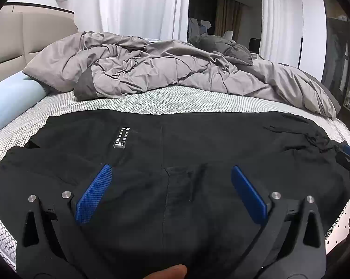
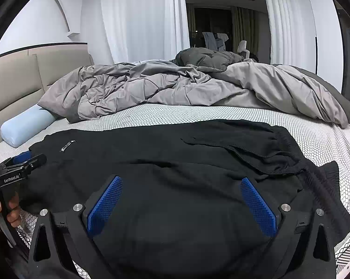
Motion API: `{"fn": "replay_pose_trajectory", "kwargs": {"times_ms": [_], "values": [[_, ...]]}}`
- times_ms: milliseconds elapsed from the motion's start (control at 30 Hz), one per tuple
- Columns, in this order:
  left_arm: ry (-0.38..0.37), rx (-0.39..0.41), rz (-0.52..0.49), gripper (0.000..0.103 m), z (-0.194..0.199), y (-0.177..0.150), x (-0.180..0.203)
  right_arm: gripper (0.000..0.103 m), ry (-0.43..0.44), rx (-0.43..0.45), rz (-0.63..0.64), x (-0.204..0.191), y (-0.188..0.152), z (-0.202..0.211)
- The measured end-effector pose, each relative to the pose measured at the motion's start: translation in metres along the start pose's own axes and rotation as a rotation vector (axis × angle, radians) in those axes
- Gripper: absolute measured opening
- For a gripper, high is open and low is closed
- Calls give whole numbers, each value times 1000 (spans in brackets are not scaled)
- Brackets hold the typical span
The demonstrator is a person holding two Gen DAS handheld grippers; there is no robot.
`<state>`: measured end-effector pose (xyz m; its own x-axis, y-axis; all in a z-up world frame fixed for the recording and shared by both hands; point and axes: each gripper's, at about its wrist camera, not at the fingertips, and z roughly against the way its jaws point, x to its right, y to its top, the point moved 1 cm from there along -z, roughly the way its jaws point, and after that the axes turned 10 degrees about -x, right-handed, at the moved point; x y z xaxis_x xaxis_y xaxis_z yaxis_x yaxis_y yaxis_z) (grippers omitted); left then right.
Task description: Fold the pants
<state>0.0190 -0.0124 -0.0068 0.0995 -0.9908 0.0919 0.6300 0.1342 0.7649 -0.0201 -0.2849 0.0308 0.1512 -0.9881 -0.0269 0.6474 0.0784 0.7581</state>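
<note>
- Firstly, in the left wrist view the left gripper (image 1: 171,181) hangs above black pants (image 1: 198,144) spread on a bed (image 1: 151,100), its 2 blue pads (image 1: 94,195) wide apart with nothing pinched between them.
- Beyond the left pad, a small patch with white lettering (image 1: 121,137) sits on the cloth; a seam runs away from the gap between the fingers.
- Far right of the right pad, the other gripper's tip (image 1: 348,157) meets the crumpled waistband edge.
- Past the pants lie a grey duvet (image 1: 163,69) and, to the left, a pale blue pillow (image 1: 10,102).
- Next, in the right wrist view the right gripper (image 2: 182,200) also stands fully spread over the pants (image 2: 175,153), gripping nothing.
- Beyond its right pad (image 2: 258,209) the drawstring waistband (image 2: 279,153) lies bunched.
- Far left of its left pad, the left gripper (image 2: 24,160) appears, held by a hand (image 2: 6,211).
</note>
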Motion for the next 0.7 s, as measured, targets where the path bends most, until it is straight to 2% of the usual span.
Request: {"fn": "replay_pose_trajectory", "kwargs": {"times_ms": [700], "values": [[1,-1,-8,102,1,-1,1,103,-18,-29,-4,0,1,-8]]}}
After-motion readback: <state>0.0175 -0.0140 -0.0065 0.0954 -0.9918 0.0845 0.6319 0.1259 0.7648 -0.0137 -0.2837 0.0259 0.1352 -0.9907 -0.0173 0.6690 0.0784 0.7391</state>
